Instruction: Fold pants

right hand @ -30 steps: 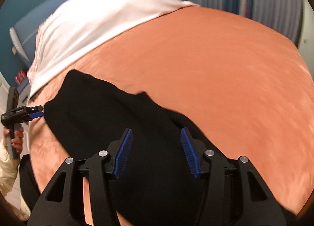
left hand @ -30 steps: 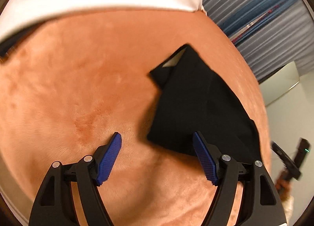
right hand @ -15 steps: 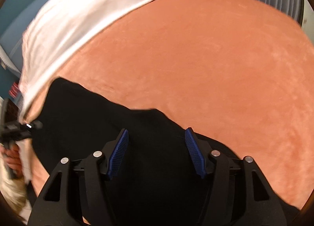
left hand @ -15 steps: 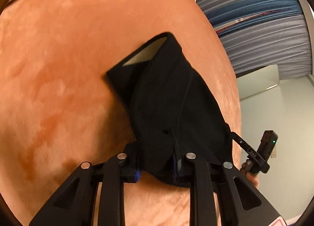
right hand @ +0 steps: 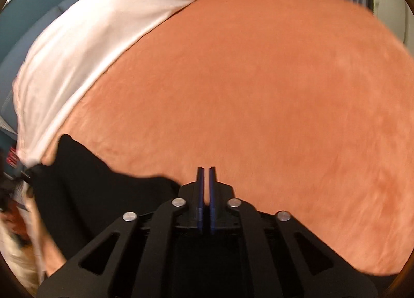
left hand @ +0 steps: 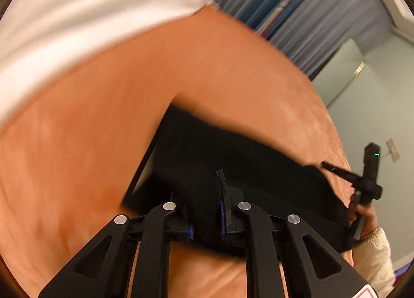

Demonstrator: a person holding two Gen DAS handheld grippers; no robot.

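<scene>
Orange blanket covers bed, white sheet at far edge. Your left tongs pinch bunched fold of black pants — rest of pants lies near bed's near edge. Your right tongs pressed together — whether on cloth, cannot tell.

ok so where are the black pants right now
The black pants lie on the orange blanket near its front edge, bunched in the shut left gripper; in the right wrist view they sit lower left, below the white sheet.
</scene>
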